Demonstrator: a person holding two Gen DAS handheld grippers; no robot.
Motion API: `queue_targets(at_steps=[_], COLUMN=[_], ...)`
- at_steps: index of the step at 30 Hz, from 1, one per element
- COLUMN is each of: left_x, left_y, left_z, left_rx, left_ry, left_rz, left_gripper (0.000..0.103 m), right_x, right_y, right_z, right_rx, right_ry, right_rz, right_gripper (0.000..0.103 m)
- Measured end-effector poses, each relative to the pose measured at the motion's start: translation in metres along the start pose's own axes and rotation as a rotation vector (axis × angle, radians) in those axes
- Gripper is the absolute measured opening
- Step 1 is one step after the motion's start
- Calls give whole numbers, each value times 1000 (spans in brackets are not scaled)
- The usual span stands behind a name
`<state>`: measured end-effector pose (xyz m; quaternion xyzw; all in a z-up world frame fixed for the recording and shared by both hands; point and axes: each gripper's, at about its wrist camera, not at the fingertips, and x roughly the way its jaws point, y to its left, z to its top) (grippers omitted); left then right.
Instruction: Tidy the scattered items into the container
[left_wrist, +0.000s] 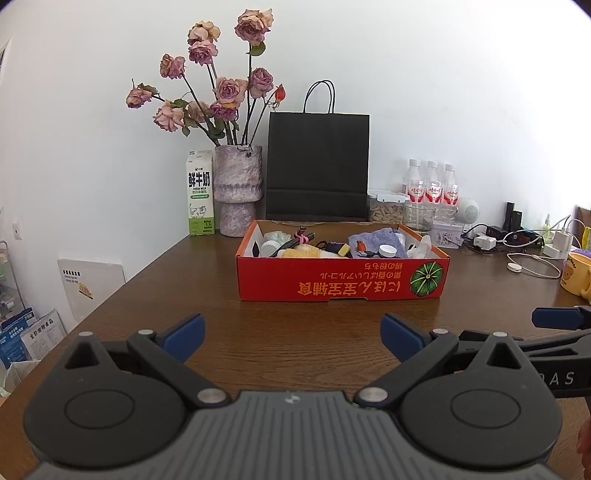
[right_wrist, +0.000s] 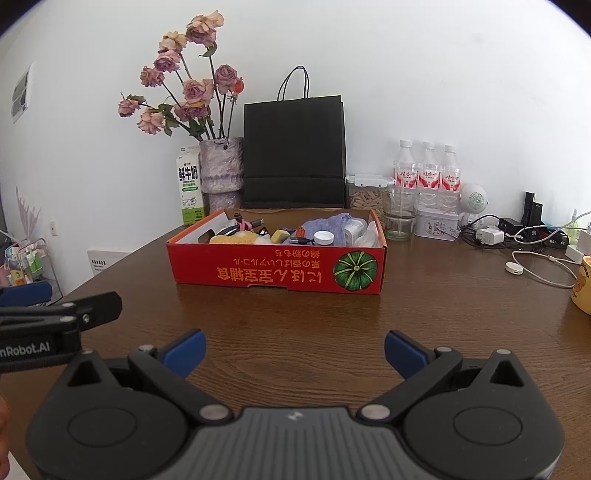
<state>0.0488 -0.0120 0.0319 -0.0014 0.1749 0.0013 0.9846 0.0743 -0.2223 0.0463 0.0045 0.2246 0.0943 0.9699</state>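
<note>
left claw (left_wrist: 291, 334): spread wide, holding nothing
right claw (right_wrist: 294, 350): same, wide and bare
box (left_wrist: 341, 278): mid-worktop (left_wrist: 258, 332), stuff inside, bare wood between it and claws

Plain white wall (left_wrist: 443, 74) behind a dark wooden table (left_wrist: 295, 332), lit evenly by soft daylight, with a wire rack (right_wrist: 33, 254) at left.

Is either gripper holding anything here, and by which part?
Nothing is held: the left gripper and right gripper are both open and empty above the table.
</note>
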Motion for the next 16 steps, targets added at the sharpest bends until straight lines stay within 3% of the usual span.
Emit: queue_targets(at_steps=[16], left_x=[3], left_y=[5], left_z=[-1], left_rx=[-13], left_ry=[17], left_rz=[-10], left_gripper=[103], right_x=[-2], right_y=[1], right_z=[2], right_rx=[-1], right_ry=[-4], right_rz=[-2], right_gripper=[103])
